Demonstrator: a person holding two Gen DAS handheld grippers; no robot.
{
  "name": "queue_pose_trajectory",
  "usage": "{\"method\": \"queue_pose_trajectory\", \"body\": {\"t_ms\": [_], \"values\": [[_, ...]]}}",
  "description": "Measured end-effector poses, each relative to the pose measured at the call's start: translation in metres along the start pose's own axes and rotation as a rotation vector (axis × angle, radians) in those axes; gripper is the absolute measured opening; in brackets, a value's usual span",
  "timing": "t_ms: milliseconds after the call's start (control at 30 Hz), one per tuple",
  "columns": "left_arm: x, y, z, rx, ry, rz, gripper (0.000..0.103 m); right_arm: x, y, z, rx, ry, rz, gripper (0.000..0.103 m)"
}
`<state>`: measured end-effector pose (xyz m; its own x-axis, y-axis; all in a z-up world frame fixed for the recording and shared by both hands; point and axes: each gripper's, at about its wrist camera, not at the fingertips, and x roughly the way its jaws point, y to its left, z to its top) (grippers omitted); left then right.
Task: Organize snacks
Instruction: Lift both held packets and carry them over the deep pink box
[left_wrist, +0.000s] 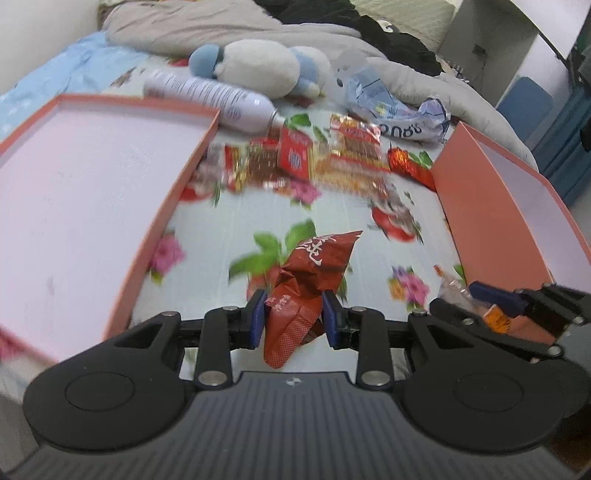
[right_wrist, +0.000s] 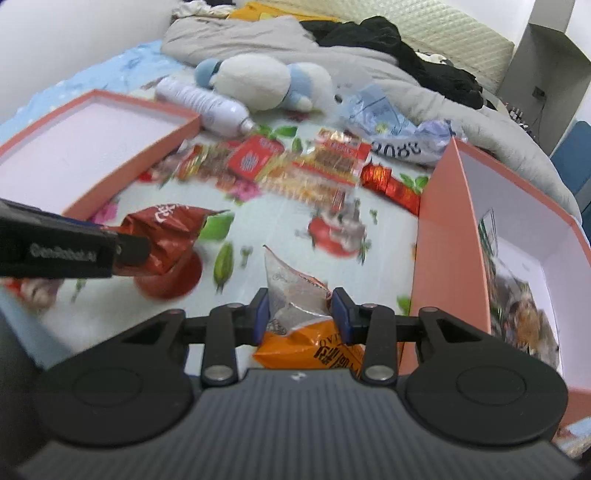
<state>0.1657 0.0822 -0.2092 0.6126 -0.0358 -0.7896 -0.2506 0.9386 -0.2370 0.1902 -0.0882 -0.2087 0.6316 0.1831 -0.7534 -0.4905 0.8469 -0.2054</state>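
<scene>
My left gripper (left_wrist: 294, 318) is shut on a dark red snack packet (left_wrist: 310, 280) and holds it above the flowered bedsheet; it also shows in the right wrist view (right_wrist: 166, 236). My right gripper (right_wrist: 300, 313) is shut on an orange and clear snack packet (right_wrist: 299, 295), next to the deep pink box (right_wrist: 443, 236). That box has some snacks inside (right_wrist: 521, 306). A pile of red and orange snack packets (left_wrist: 317, 158) lies further back between the two boxes. A shallow pink box lid (left_wrist: 155, 225) lies at the left, empty.
A white spray bottle (left_wrist: 218, 99), a blue and white plush toy (left_wrist: 258, 66) and a crumpled plastic bag (left_wrist: 391, 110) lie behind the snacks. Grey bedding and black clothes are heaped at the back.
</scene>
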Motion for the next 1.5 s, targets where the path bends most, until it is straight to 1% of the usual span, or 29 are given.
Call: {"method": "queue_pose_trajectory", "body": {"t_ms": [33, 167, 233, 333, 367, 433, 467, 500, 567, 600, 700, 833, 933, 1000, 1033, 1133, 1167, 1233, 1267, 1333, 1400, 1433, 1500], "values": [[-0.003, -0.001, -0.007, -0.009, 0.004, 0.003, 0.037, -0.003, 0.0, -0.005, 0.003, 0.003, 0.008, 0.04], [-0.005, -0.003, -0.024, -0.044, 0.008, 0.015, 0.037, -0.009, -0.004, -0.025, 0.026, -0.032, 0.026, 0.041], [-0.005, -0.004, -0.03, -0.073, -0.004, -0.011, 0.037, -0.008, -0.006, -0.034, 0.042, -0.042, 0.046, 0.041], [-0.006, -0.006, -0.036, -0.093, -0.01, -0.014, 0.037, -0.006, -0.007, -0.044, 0.058, -0.056, 0.074, 0.041], [-0.007, -0.006, -0.037, -0.096, -0.007, -0.025, 0.039, -0.007, -0.008, -0.046, 0.064, -0.067, 0.088, 0.044], [-0.009, -0.005, -0.041, -0.106, 0.005, -0.036, 0.05, -0.011, -0.01, -0.051, 0.09, -0.085, 0.108, 0.06], [-0.01, -0.004, -0.043, -0.113, 0.005, -0.043, 0.059, -0.014, -0.012, -0.053, 0.105, -0.093, 0.117, 0.073], [-0.011, -0.003, -0.045, -0.118, 0.007, -0.056, 0.066, -0.018, -0.015, -0.054, 0.121, -0.106, 0.124, 0.079], [-0.014, -0.001, -0.047, -0.119, 0.017, -0.085, 0.074, -0.025, -0.02, -0.057, 0.154, -0.128, 0.142, 0.079], [-0.016, 0.0, -0.048, -0.116, 0.012, -0.094, 0.076, -0.028, -0.023, -0.059, 0.17, -0.135, 0.153, 0.079], [-0.021, 0.004, -0.047, -0.104, -0.015, -0.102, 0.076, -0.034, -0.032, -0.064, 0.223, -0.156, 0.149, 0.079], [-0.022, 0.009, -0.045, -0.108, -0.035, -0.139, 0.076, -0.033, -0.044, -0.069, 0.309, -0.147, 0.155, 0.079], [-0.013, 0.011, -0.041, -0.117, -0.017, -0.109, 0.076, -0.027, -0.05, -0.069, 0.349, -0.131, 0.166, 0.079], [-0.006, 0.012, -0.039, -0.128, -0.003, -0.123, 0.076, -0.022, -0.051, -0.07, 0.371, -0.115, 0.17, 0.079], [-0.002, 0.012, -0.039, -0.132, 0.003, -0.114, 0.076, -0.018, -0.051, -0.07, 0.379, -0.098, 0.168, 0.079], [0.01, 0.009, -0.038, -0.1, 0.015, -0.09, 0.076, -0.005, -0.05, -0.073, 0.391, -0.052, 0.154, 0.079], [0.015, 0.008, -0.038, -0.091, 0.028, -0.089, 0.075, -0.002, -0.05, -0.073, 0.402, -0.039, 0.15, 0.08], [0.026, 0.006, -0.039, -0.083, 0.059, -0.077, 0.074, 0.003, -0.051, -0.073, 0.41, -0.031, 0.146, 0.08], [0.03, 0.006, -0.039, -0.08, 0.064, -0.071, 0.072, 0.005, -0.052, -0.072, 0.411, -0.029, 0.147, 0.08], [0.033, 0.001, -0.04, -0.047, 0.048, -0.059, 0.067, 0.008, -0.053, -0.071, 0.417, -0.026, 0.149, 0.08], [0.036, -0.005, -0.039, -0.011, 0.049, -0.043, 0.052, 0.012, -0.052, -0.07, 0.406, -0.015, 0.147, 0.076], [0.038, -0.008, -0.038, -0.001, 0.053, -0.04, 0.047, 0.013, -0.05, -0.069, 0.389, -0.01, 0.139, 0.076], [0.039, -0.011, -0.038, 0.006, 0.055, -0.047, 0.042, 0.012, -0.047, -0.066, 0.36, -0.008, 0.13, 0.072]]}}
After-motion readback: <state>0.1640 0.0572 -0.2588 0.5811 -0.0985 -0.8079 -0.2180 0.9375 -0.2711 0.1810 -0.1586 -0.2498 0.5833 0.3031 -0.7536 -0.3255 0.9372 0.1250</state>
